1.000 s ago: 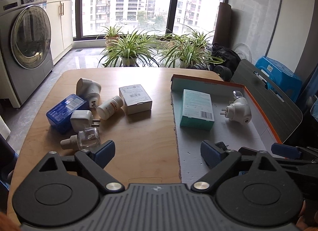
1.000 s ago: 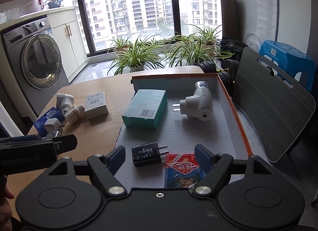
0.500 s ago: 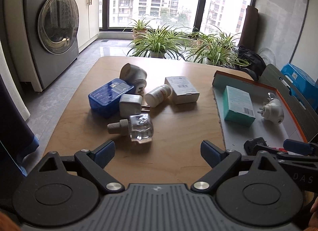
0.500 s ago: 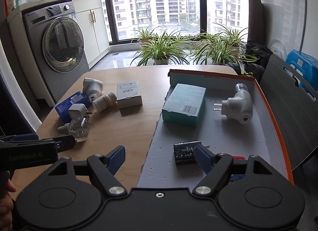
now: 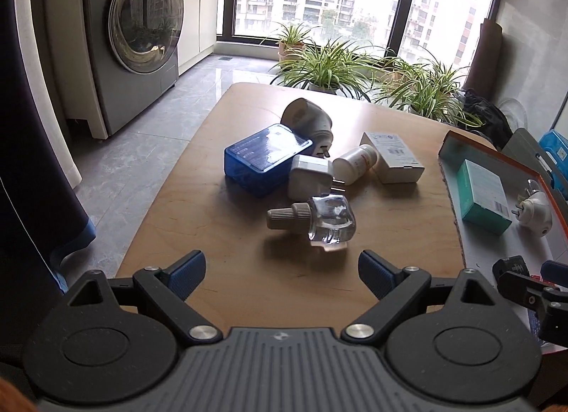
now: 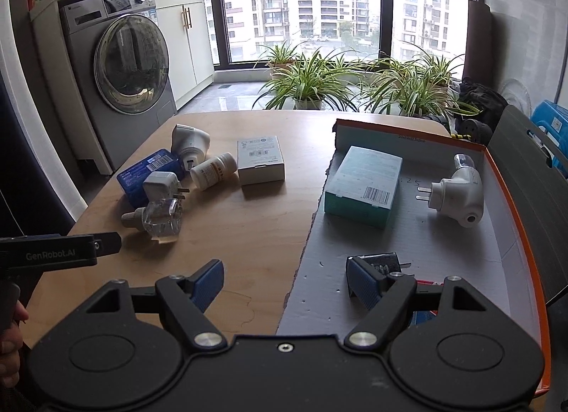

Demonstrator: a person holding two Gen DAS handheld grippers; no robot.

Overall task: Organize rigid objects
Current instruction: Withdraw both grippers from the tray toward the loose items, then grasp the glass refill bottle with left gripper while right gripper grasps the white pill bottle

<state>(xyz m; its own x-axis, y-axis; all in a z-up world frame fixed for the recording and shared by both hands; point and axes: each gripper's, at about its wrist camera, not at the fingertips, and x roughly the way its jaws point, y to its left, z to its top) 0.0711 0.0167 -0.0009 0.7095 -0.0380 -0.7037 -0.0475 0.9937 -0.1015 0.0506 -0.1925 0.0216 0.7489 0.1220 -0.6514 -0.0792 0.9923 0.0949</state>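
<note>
A loose cluster lies on the wooden table (image 5: pixel 213 234): a clear bottle with a beige cap (image 5: pixel 319 222), a white plug adapter (image 5: pixel 309 177), a blue box (image 5: pixel 264 158), a white pill bottle (image 5: pixel 356 164), a white carton (image 5: pixel 394 156) and a white plug-in device (image 5: pixel 307 121). My left gripper (image 5: pixel 282 272) is open just short of the clear bottle (image 6: pixel 158 218), holding nothing. My right gripper (image 6: pixel 285 282) is open over the near edge of the orange-rimmed tray (image 6: pixel 511 206). That tray holds a teal box (image 6: pixel 365 183), a white plug-in device (image 6: pixel 458 195) and a black charger (image 6: pixel 385 261).
A washing machine (image 6: pixel 120 71) stands left of the table, with potted plants (image 6: pixel 312 82) by the window behind. A dark grey board (image 6: pixel 532 177) leans right of the tray, beside a blue stool (image 6: pixel 550 124). A hand (image 6: pixel 10 344) holds the left tool.
Both grippers have swung left. The left one moved away from the tray and now faces the cluster with the clear bottle ahead. The right one now straddles the tray's near-left edge.
</note>
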